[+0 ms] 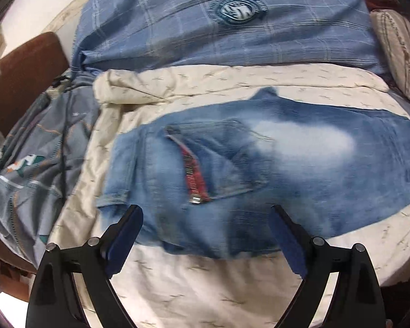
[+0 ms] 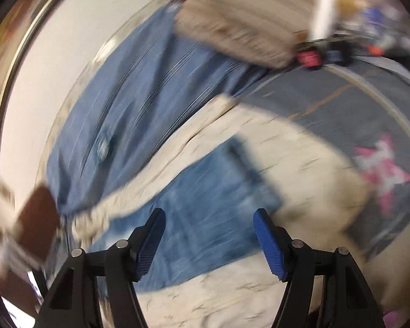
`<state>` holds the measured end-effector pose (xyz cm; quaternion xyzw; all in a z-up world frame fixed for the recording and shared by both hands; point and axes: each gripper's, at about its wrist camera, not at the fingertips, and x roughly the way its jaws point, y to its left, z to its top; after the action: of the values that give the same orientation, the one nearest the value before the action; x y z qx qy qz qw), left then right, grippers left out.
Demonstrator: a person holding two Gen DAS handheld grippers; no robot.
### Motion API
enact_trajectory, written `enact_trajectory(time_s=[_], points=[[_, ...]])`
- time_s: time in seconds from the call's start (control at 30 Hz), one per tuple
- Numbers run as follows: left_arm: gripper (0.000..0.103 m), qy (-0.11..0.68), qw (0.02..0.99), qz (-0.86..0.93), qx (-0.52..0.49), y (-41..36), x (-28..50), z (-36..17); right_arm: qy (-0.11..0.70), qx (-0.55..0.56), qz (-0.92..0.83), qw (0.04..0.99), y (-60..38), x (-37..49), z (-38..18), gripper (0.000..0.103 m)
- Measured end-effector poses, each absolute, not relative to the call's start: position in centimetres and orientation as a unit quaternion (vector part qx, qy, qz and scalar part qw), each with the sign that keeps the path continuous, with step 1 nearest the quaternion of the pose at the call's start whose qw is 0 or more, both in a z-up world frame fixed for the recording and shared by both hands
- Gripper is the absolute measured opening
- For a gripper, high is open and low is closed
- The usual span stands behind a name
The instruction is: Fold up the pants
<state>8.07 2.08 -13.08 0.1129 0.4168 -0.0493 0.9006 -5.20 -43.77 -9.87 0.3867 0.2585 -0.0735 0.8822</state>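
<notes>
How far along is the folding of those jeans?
Done: the jeans lie spread on the cream quilt, apparently folded lengthwise, back pocket up. In hand: nothing; the left gripper and right gripper hover open over the denim. Left: grasping an end and folding it across.

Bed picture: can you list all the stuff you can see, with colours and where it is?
jeans: one, faded blue, lying on the cream sheet in the middle
red strip: one, red, at the jeans' pocket
cream sheet: one, cream, under the jeans
checked cloth: one, blue, behind the sheet, with a round badge
grey cloth: one, grey patterned, left of the sheet
pillow: one, beige, far right
brown board: one, brown, far left
left gripper: one, black with blue pads, open, over the jeans' near edge
right gripper: one, black with blue pads, open, over the jeans; view blurred
</notes>
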Motion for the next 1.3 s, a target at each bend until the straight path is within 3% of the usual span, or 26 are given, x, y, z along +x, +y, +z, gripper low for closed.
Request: enact_trajectory(time_s=[0.1, 0.4, 0.73, 0.93, 1.13, 1.2, 1.27, 1.3], points=[[0.093, 0.415, 0.899, -0.071, 0.117, 0.5, 7.6, -13.4, 0.260, 0.451, -0.061, 0.851, -46.2, -6.6, -11.5, 0.070], [0.093, 0.451, 0.881, -0.050, 0.133, -0.7, 9.5, -16.5, 0.342, 0.493, -0.031, 0.800, -46.3, -4.9, -15.3, 0.070], [0.093, 0.425, 0.891, -0.098, 0.125, -2.9, 9.0, -13.5, 0.334, 0.518, -0.050, 0.786, -46.6, -1.5, -16.7, 0.071], [0.093, 0.431, 0.883, -0.132, 0.131, -6.4, 9.8, -13.2, 0.280, 0.541, -0.030, 0.792, -47.1, -1.1, -15.9, 0.071], [0.093, 0.435, 0.874, -0.164, 0.142, -11.2, 11.5, -13.3, 0.276, 0.523, -0.024, 0.806, -46.6, 0.1, -15.3, 0.071], [0.093, 0.439, 0.870, -0.170, 0.149, -13.2, 12.0, -13.6, 0.292, 0.489, -0.036, 0.821, -45.9, 0.8, -14.7, 0.066], [0.093, 0.442, 0.865, -0.177, 0.160, -15.2, 12.3, -14.0, 0.302, 0.467, -0.038, 0.830, -45.3, 1.1, -14.3, 0.036], [0.093, 0.442, 0.863, -0.179, 0.166, -16.1, 12.4, -14.1, 0.300, 0.461, -0.034, 0.834, -45.2, 1.2, -14.0, 0.031]])
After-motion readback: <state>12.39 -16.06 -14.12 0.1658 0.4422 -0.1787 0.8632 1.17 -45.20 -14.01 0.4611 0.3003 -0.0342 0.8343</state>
